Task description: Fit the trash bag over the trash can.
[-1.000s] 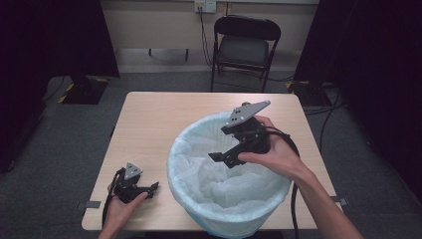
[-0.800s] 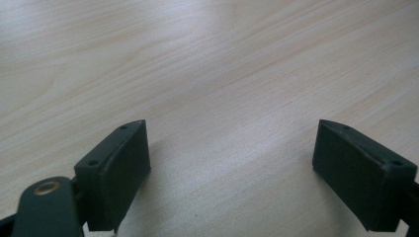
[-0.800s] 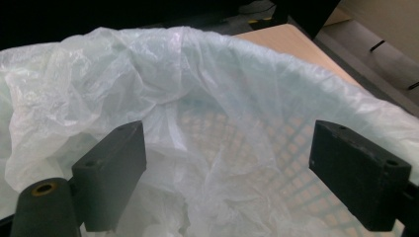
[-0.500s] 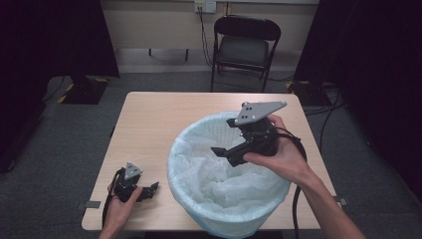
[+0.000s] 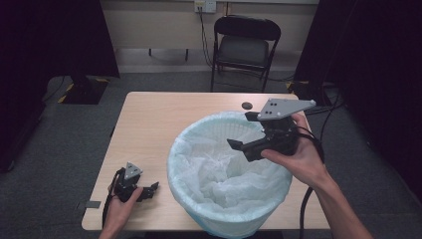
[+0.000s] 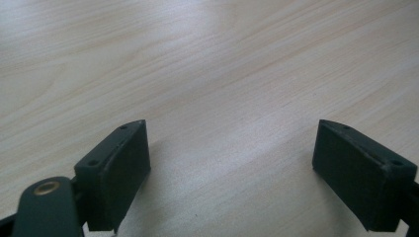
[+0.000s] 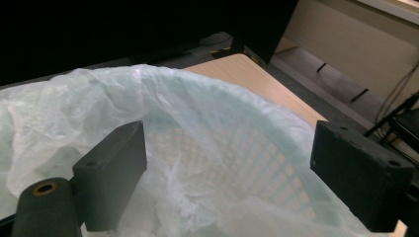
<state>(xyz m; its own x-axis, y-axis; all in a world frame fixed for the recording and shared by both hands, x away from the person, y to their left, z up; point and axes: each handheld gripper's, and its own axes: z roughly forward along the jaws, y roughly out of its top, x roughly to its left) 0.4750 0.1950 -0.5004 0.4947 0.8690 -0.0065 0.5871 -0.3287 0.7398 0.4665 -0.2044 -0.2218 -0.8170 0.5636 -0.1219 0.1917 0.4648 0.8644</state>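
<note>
We are working at a laundry-style basket [image 5: 225, 225] lined with a thin pale plastic bag [image 5: 219, 169], which is sitting at the lower middle of the high view, on the near part of the wooden counter [image 5: 164, 117]. We are holding the right gripper [image 5: 239, 147] over the basket's right rim, fingers pointing toward the left of the frame and spread wide with nothing between them — the right gripper view is showing the crinkled liner and the lattice wall [image 7: 237, 158] behind it between two well-parted fingers [image 7: 111, 173]. We are resting the left gripper [image 5: 152, 188] at the lower left of the high view, low over bare counter beside the basket, its fingers [image 6: 116, 170] also standing apart on nothing.

We are judging the liner to be very light, soft and slippery; it is likely to bunch and slide rather than hold shape, and a hard tug could tear it. The best hold looks to be the folded band where the film is draping over the rim — there the material is doubled. The basket itself appears stiff but light, so it may shift if the bag is pulled sideways.

A dark folding chair [image 5: 246, 47] is standing beyond the counter, at the upper middle.
</note>
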